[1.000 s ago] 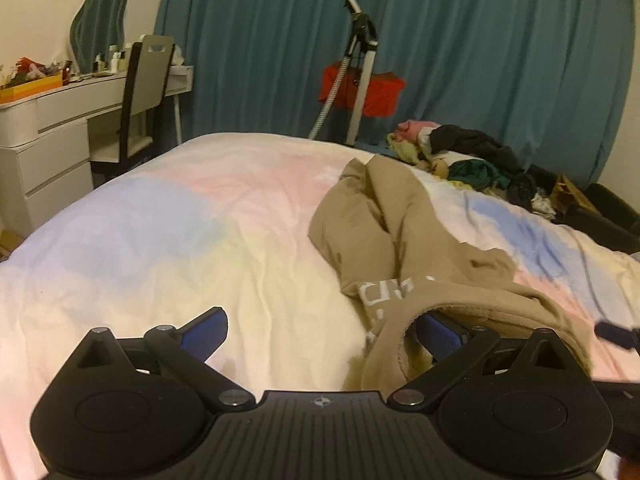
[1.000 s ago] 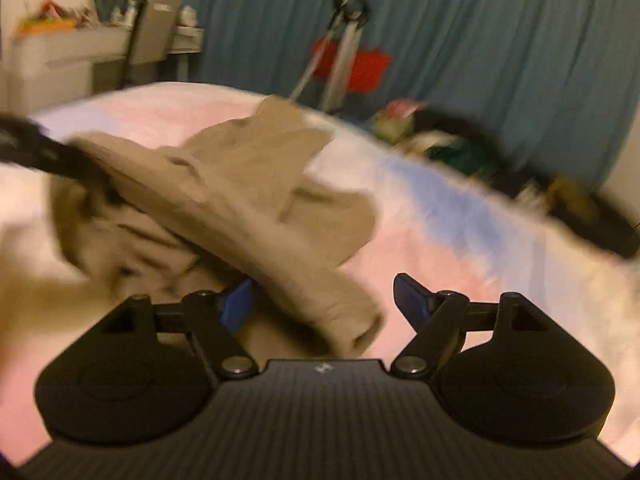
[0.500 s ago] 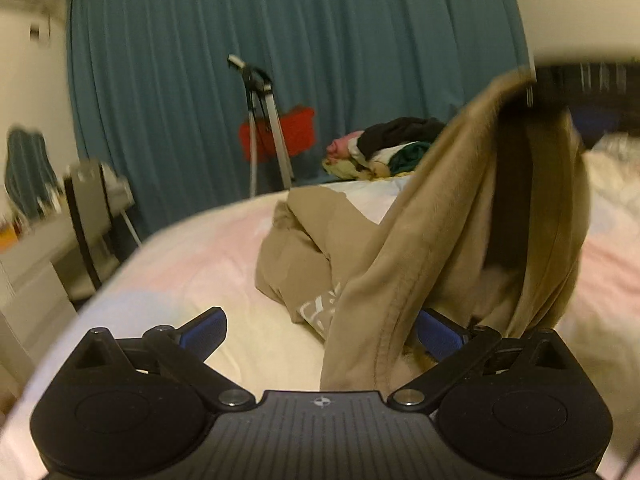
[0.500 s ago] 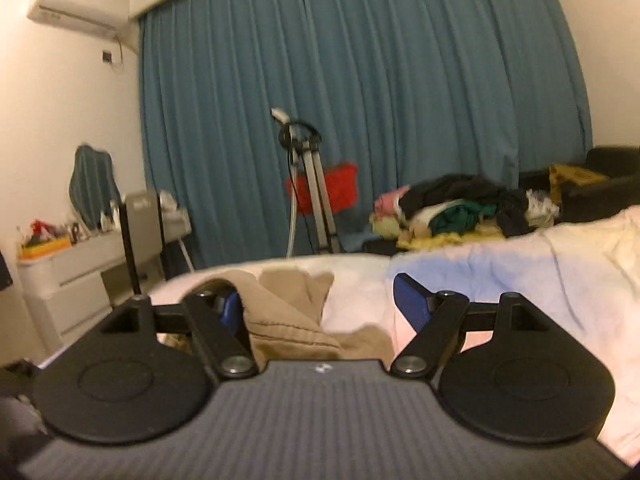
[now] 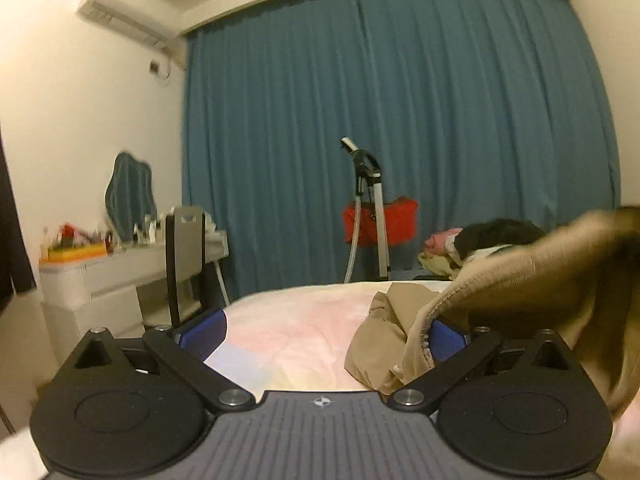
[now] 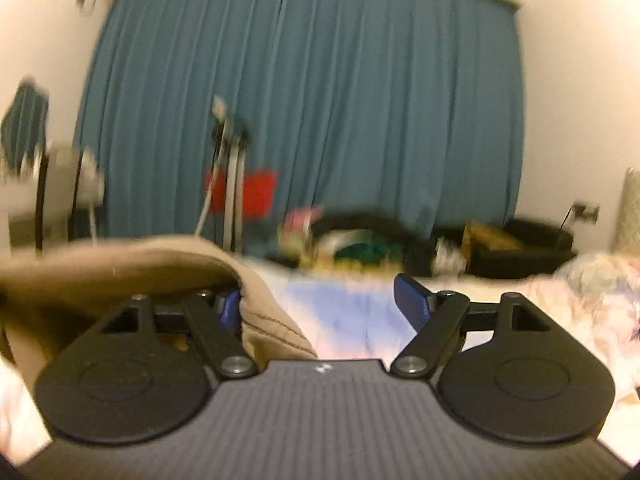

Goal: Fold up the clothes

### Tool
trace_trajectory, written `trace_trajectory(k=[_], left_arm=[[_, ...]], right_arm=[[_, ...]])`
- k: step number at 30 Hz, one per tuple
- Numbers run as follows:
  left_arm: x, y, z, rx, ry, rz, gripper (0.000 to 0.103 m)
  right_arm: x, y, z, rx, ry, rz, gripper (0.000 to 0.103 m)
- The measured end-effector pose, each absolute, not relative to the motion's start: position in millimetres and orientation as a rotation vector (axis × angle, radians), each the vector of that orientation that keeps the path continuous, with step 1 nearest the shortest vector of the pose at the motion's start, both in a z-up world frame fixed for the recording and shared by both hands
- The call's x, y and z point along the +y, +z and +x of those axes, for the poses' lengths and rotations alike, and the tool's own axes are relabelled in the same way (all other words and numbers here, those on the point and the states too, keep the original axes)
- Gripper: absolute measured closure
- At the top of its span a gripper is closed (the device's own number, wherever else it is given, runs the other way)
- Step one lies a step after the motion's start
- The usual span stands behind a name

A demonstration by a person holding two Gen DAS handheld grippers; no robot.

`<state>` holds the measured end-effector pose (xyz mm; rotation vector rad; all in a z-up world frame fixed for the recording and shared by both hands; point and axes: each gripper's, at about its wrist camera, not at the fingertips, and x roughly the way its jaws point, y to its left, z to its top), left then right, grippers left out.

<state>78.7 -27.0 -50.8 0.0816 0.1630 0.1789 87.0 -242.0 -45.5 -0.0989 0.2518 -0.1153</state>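
Observation:
A tan garment (image 5: 520, 280) lies partly on the pastel bed (image 5: 288, 320) and is partly lifted. My left gripper (image 5: 324, 334) is open; the garment's ribbed hem drapes over its right finger (image 5: 448, 338), while the left finger (image 5: 202, 332) is bare. In the blurred right wrist view, my right gripper (image 6: 320, 304) is open too; the tan garment (image 6: 140, 264) hangs over its left finger (image 6: 230, 308), and the right finger (image 6: 410, 300) is free.
A blue curtain (image 5: 380, 120) fills the back wall. A tripod (image 5: 370, 208) with a red bag stands before it. A clothes pile (image 5: 480, 240) lies at the bed's far right. A white desk (image 5: 100, 276) and chair (image 5: 186, 264) stand left.
Both grippers have risen and tilted up toward the curtain, lifting the tan garment with them. The garment hangs over one finger of each open gripper, as before.

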Motion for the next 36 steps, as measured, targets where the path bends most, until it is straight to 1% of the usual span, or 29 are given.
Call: trace_trajectory(k=[3,6,7,10,13,17,20,22,25,29,32,34,35,36], left_arm=[[-16,-53,88,0.223,0.191,0.015,0.000],[-4,-58,93,0.270,0.222,-0.022,0.000],[0,-59,95,0.279,0.230,-0.030,0.000],[8,-63,103,0.319,0.202,-0.055,0.000],[3,-71,110,0.370,0.128,-0.033,0.000],[-20,-86,108,0.419,-0.023,0.040,0.000],[-43,-93,97,0.421,-0.140,0.108,0.000],[-58,-96,85,0.400,-0.205,0.153,0.000],[-77,-107,67,0.402,-0.280,0.234,0.000],[-100,-126,46,0.429,-0.360,0.357,0.000],[-115,-144,45,0.417,-0.313,0.476,0.001],[-121,-154,54,0.425,-0.252,0.509,0.006],[-121,-157,59,0.429,-0.221,0.509,0.020],[-118,-157,65,0.430,-0.191,0.497,0.036]], right_arm=[[-237,-73,113,0.505,-0.037,-0.156,0.026],[-227,-99,124,0.659,-0.030,-0.232,0.026],[-228,-101,124,0.655,-0.072,-0.238,0.026],[-244,-80,116,0.503,-0.186,-0.144,0.026],[-264,-45,95,0.242,-0.271,-0.029,0.026],[-268,-13,64,-0.017,-0.281,-0.042,0.026],[-265,3,44,-0.134,-0.270,-0.093,0.026],[-260,10,35,-0.176,-0.256,-0.124,0.026],[-263,15,26,-0.188,-0.264,-0.129,0.026],[-279,14,38,-0.135,-0.289,-0.054,0.026],[-290,14,35,-0.102,-0.295,0.007,0.026],[-293,12,35,-0.084,-0.293,0.025,0.026],[-293,11,36,-0.074,-0.293,0.026,0.026],[-292,9,38,-0.062,-0.293,0.022,0.026]])
